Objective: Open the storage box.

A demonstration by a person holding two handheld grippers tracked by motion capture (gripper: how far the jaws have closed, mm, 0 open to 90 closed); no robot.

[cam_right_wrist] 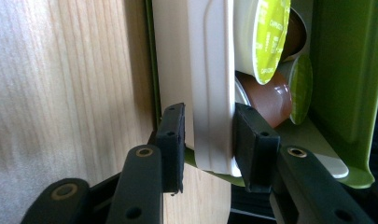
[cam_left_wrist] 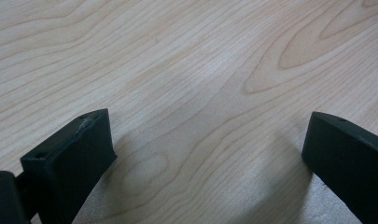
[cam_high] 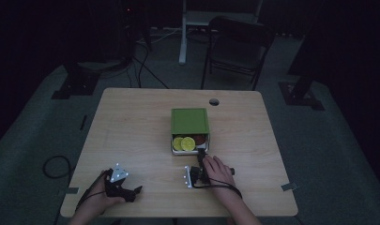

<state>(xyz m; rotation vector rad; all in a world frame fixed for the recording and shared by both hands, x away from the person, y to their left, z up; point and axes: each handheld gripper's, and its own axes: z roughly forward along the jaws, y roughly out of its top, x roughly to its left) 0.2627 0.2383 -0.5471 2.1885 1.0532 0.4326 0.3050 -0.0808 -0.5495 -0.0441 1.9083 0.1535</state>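
On a light wooden table (cam_high: 131, 122) with wavy grain, near the middle: a green rectangular box (cam_high: 190, 121) with a white plastic drawer front (cam_right_wrist: 210, 84) pulled partway out toward the person's side. Inside the drawer, round coffee capsules: two with lime-green foil lids (cam_high: 184, 143) side by side, and a darker brown one (cam_high: 200, 139) next to them.

In the right gripper view, a lime-green capsule lid (cam_right_wrist: 263, 32) close up, printed with small pale lettering; one word looks like "CAPPUCCINO", the rest too small to read. Below it a brown capsule body (cam_right_wrist: 270, 95) and a second green-lidded capsule (cam_right_wrist: 301, 88), all lying against the green inner wall (cam_right_wrist: 345, 70).

Right gripper (cam_right_wrist: 209, 144): jaws clenched on the white drawer front, one black pad on its outer face, the other on its inner face beside the brown capsule. In the high view, right hand (cam_high: 218, 171) just in front of the box, gripper (cam_high: 201, 155) reaching to the drawer's near edge.

Left gripper (cam_left_wrist: 207, 154): jaws released and spread wide over bare wood, nothing between them. In the high view, held by the left hand (cam_high: 103, 194) near the table's front left corner, well apart from the box, grey three-cornered plate (cam_high: 118, 174) on top.
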